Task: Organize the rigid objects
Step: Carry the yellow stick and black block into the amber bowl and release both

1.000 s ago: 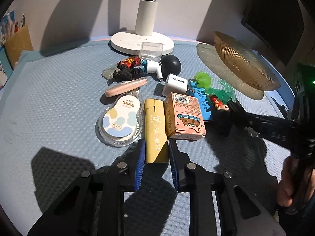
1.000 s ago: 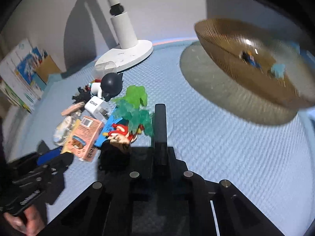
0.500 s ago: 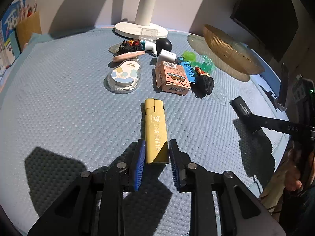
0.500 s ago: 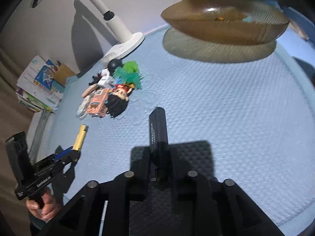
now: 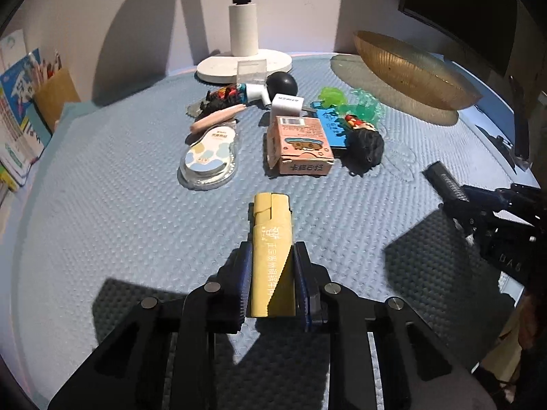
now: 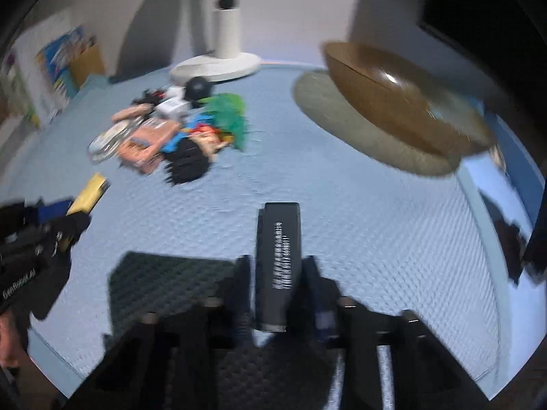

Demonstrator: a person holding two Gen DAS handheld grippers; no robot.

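Both grippers have pulled back from the pile w/ their picks lifted off the mat — so two items look ready for the bowl, which sits far right & well apart from the pile. Left gripper is clamped on the yellow box, a slim upright-flap carton w/ white print. Right gripper is closed on the black stick — narrow, white lettering, blurred.

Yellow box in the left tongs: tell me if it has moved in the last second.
Yes. The yellow box has been pulled back from the pink box it lay beside, toward the near mat edge.
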